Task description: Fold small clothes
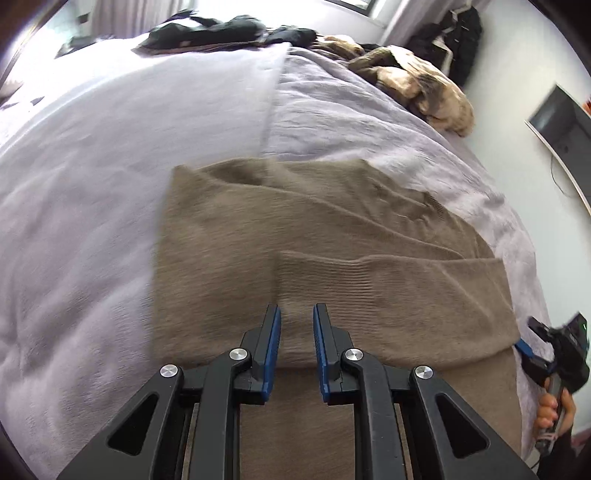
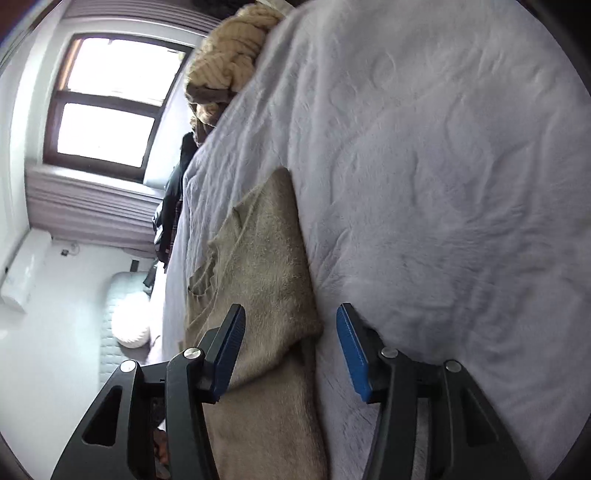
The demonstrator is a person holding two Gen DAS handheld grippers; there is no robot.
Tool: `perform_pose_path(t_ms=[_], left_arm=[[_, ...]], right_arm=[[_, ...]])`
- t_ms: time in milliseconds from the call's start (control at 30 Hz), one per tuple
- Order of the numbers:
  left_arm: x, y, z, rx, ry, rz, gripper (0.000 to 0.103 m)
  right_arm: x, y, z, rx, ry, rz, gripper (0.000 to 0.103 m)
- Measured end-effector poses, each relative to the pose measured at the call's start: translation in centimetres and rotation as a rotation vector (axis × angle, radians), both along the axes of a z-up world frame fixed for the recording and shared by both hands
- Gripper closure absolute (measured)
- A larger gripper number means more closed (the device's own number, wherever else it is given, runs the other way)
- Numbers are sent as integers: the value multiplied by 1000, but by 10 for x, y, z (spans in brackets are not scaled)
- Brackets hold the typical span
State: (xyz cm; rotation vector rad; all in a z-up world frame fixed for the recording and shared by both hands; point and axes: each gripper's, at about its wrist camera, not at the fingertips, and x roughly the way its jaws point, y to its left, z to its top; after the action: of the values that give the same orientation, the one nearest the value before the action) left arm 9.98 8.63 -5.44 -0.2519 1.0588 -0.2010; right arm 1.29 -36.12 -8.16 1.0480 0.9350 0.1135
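A taupe knit garment lies folded on the lavender bedspread, one ribbed sleeve laid across its near part. My left gripper hovers over the near middle of it, pointing steeply down. Its blue pads stand a narrow gap apart with no cloth pinched between them. In the right wrist view the garment runs along the bedspread. My right gripper is open wide over the garment's edge, its pads clear of the cloth. A person's hand holds that gripper at the bed's right side.
Dark clothes and a tan heap lie at the far end of the bed. The tan heap shows again by a window. A dark screen stands beyond the bed's right edge.
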Motion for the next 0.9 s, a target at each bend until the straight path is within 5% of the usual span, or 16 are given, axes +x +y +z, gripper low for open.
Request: perform_pose_path(t_ms=[33, 233, 467, 667, 767, 900], left_arm=[[1, -5, 0, 10, -1, -6, 84], [7, -18, -29, 155, 31, -30, 84], [-9, -3, -7, 159, 1, -39, 83], [-10, -7, 13, 130, -44, -57, 83], [-5, -20, 3, 169, -20, -71, 83], [-5, -20, -26, 182, 21, -53, 83]], right_arm=[[6, 6, -2, -13, 22, 27, 87], [13, 28, 25, -429, 92, 127, 88], [-14, 18, 41, -456, 97, 73, 88], [-16, 40, 76, -517, 6, 112, 84], [-3, 67, 77, -580, 3, 184, 84], [13, 94, 42, -733, 115, 295, 85]])
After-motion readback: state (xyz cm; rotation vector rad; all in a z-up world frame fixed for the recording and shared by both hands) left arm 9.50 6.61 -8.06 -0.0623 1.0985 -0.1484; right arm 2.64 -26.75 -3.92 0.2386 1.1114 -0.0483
